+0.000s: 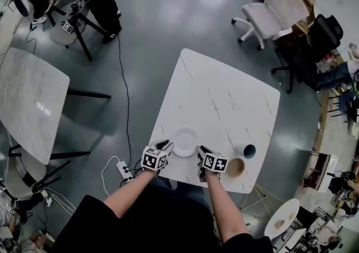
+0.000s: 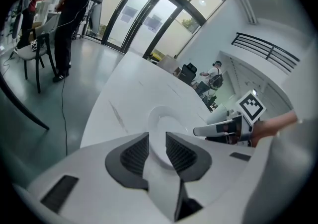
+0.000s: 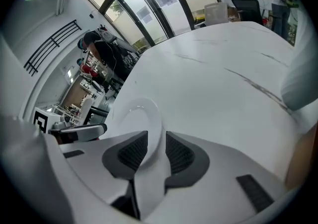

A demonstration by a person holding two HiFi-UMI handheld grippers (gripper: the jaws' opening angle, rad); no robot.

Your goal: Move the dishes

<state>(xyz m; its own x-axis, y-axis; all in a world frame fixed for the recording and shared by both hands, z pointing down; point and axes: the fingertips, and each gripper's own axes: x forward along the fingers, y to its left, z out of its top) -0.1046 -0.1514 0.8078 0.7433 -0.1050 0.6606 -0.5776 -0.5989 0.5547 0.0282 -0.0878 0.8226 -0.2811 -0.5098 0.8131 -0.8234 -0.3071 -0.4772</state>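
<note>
Head view is showing the white plate (image 1: 184, 141) lying near the table's (image 1: 224, 95) front edge, with both tools partly covering its sides. Only the gripper views are showing the left tool (image 2: 156, 138) and right tool (image 3: 156, 136) each standing jaws apart, straddling its rim. A blue mug (image 1: 245, 150) is sitting nearby.

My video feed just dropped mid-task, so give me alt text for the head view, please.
The left gripper and right gripper flank a white plate at the near edge of a white marble table, fingers open at its rim. A tan bowl and a blue-lined cup sit to the plate's right.
</note>
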